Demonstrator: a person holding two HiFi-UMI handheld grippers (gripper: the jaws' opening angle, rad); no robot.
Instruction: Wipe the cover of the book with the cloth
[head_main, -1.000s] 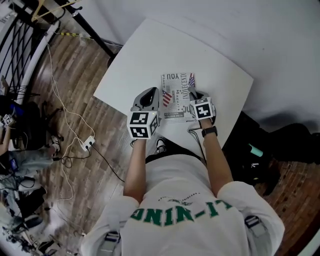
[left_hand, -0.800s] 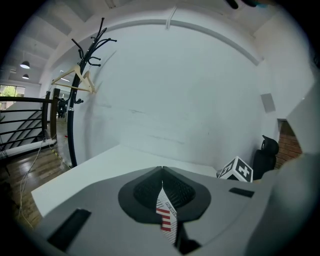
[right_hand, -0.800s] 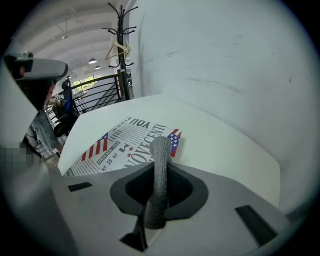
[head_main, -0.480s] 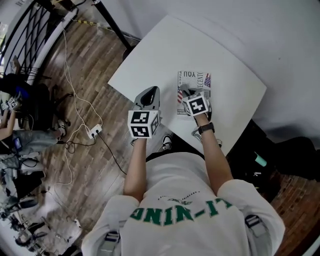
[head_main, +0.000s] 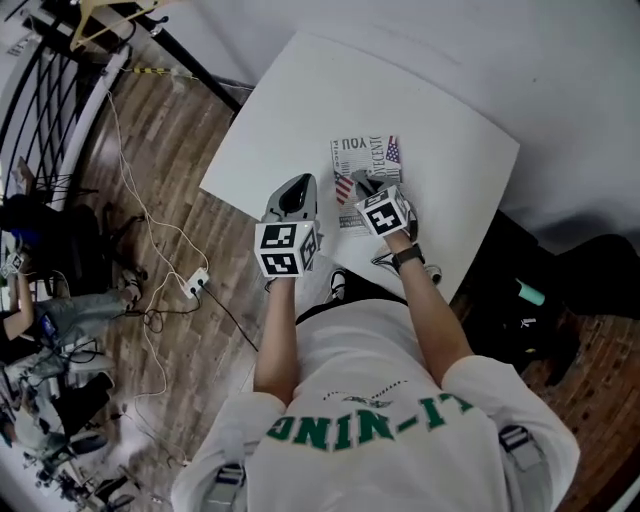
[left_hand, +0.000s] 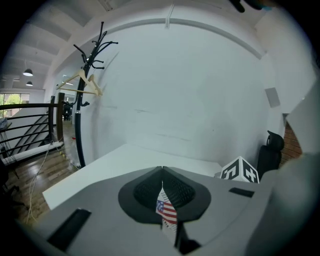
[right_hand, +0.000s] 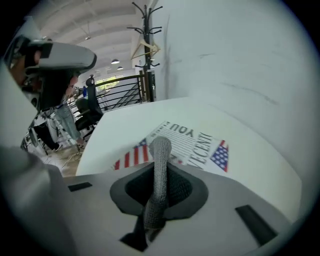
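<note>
The book (head_main: 365, 155) lies flat on the white table (head_main: 300, 110); its cover shows newsprint and flags. My right gripper (head_main: 368, 188) is shut on a folded grey cloth (right_hand: 161, 150). The cloth sticks out past the jaws over the near part of the book (right_hand: 195, 142). My left gripper (head_main: 298, 192) hangs over the table's near edge, left of the book and apart from it. In the left gripper view its jaws (left_hand: 162, 170) meet at the tips with nothing held. A strip of the book's flag (left_hand: 166, 212) shows through the gap below them.
A black coat stand (left_hand: 90, 75) with a hanger rises past the table's far left corner. Cables and a power strip (head_main: 195, 283) lie on the wooden floor to the left, near a black railing (head_main: 40, 90). A white wall runs behind the table.
My right gripper has slid the cloth leftward across the book's cover. The left gripper has held its place beside the book.
</note>
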